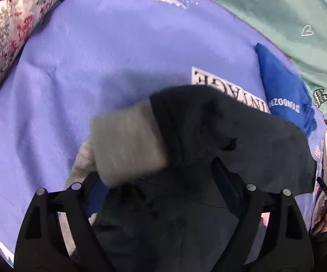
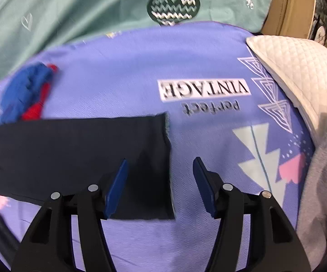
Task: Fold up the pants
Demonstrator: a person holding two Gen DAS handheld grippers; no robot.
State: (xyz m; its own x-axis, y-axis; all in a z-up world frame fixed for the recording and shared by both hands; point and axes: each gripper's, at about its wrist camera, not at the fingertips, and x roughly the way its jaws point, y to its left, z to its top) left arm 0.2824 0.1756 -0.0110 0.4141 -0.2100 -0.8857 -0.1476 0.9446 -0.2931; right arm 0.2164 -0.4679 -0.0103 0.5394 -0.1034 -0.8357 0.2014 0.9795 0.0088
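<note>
Left wrist view shows the left gripper low over the dark pants, which are bunched up between and in front of its fingers, with a blurred pale grey ribbed band, perhaps a waistband or cuff, lifted just ahead. The fingers stand wide apart with cloth heaped between them, and I cannot tell whether they pinch any of it. Right wrist view shows the right gripper with its jaws spread and holding nothing, poised over the end of the pants; its left pad lies over the dark cloth, its right pad over the bare lilac bedsheet. There the garment lies flat as a neat dark rectangle with a straight edge, which suggests the legs are already laid one on the other. Judging from both views, the lengthwise fold is probably done and the crosswise folds are under way or yet to come: one end is raised and rumpled, the other smooth on the sheet. What is left, as I judge it, is bringing the ends together and flattening the stack. A blue and red garment lies just beyond the pants, a white quilted pillow well to the right, and a floral pillow far left.
</note>
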